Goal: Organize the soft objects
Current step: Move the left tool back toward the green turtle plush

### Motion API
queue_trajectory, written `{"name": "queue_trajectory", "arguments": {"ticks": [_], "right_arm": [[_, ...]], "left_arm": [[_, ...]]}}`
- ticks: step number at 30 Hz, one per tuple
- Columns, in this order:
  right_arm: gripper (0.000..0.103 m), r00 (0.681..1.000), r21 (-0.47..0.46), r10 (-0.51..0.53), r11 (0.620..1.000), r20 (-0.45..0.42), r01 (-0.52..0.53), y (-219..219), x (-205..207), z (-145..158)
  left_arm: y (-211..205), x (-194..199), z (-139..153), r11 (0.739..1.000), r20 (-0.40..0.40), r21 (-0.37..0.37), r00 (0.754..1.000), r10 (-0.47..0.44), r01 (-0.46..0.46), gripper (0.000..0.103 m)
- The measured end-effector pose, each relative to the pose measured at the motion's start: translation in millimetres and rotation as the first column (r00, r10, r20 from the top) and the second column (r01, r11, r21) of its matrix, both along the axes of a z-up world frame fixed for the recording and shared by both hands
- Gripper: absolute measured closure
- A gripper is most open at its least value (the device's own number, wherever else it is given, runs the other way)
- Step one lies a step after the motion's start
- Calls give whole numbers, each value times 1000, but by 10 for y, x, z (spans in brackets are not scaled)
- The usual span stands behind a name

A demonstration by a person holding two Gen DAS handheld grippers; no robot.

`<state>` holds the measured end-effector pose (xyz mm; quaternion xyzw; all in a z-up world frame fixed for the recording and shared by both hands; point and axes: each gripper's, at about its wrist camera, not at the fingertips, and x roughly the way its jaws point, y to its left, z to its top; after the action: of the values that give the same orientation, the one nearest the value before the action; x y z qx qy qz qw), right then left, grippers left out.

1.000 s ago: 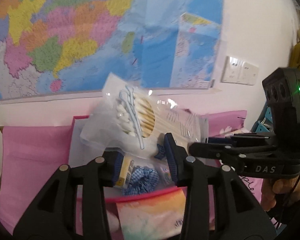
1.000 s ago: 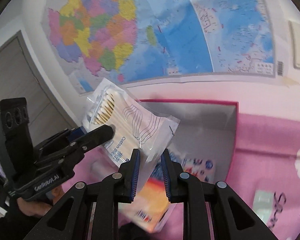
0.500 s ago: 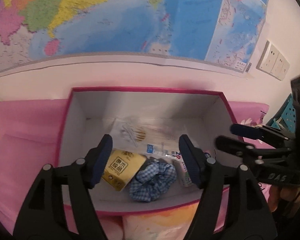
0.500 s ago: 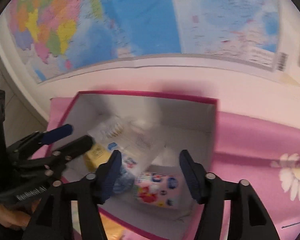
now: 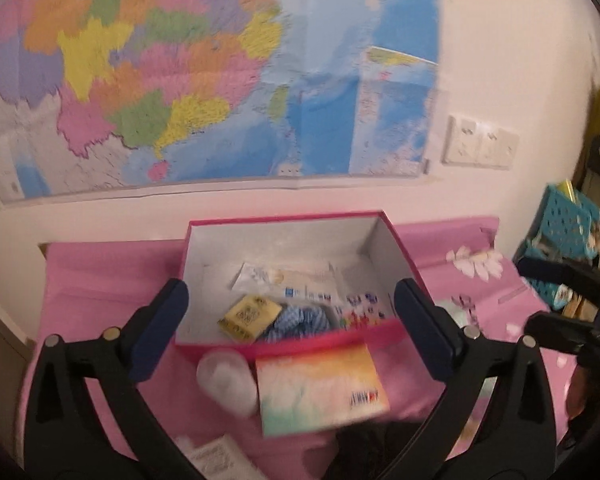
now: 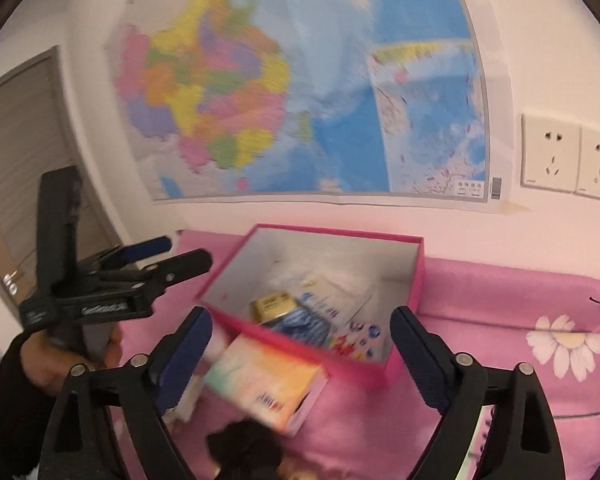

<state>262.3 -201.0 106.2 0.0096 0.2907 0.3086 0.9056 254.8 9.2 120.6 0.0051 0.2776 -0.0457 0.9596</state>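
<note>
A pink box with white inner walls stands on the pink cloth; it also shows in the right wrist view. Inside lie a bag of cotton swabs, a yellow packet, a blue checked scrunchie and a patterned tissue pack. A rainbow tissue pack lies in front of the box, also in the right wrist view. My left gripper is open and empty, held above the box's front. My right gripper is open and empty too.
A white round tub sits left of the rainbow pack. A black fuzzy item lies at the near edge. A map and wall sockets are behind. A blue basket stands at right.
The cotton swab bag, held by both grippers a second ago, now lies in the box. Both grippers have opened wide and pulled back from the box.
</note>
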Motion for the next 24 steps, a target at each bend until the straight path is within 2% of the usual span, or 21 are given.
{"name": "queue_trajectory", "arguments": {"ticks": [3,7,15,24], "right_arm": [[8,1000,16,17,1000,11,-17,-94,-340,-58],[7,1000,-2,1,1000,-11,-1,-227,-723,-286],[7,996,5,-12,1000,-87,12,-390,-1326,-742],[7,994,7,3,1000,-111,-2,-341,-1673,-941]], "left_arm": [[-63,-284,-92,999,3,47,1000,8,-8,0],[-93,-660,-293,997,-20,69,1000,23,-22,0],[-95,-1197,-687,997,-85,51,994,63,-59,0],[-131,-1546,-980,997,-139,32,987,76,-72,0]]}}
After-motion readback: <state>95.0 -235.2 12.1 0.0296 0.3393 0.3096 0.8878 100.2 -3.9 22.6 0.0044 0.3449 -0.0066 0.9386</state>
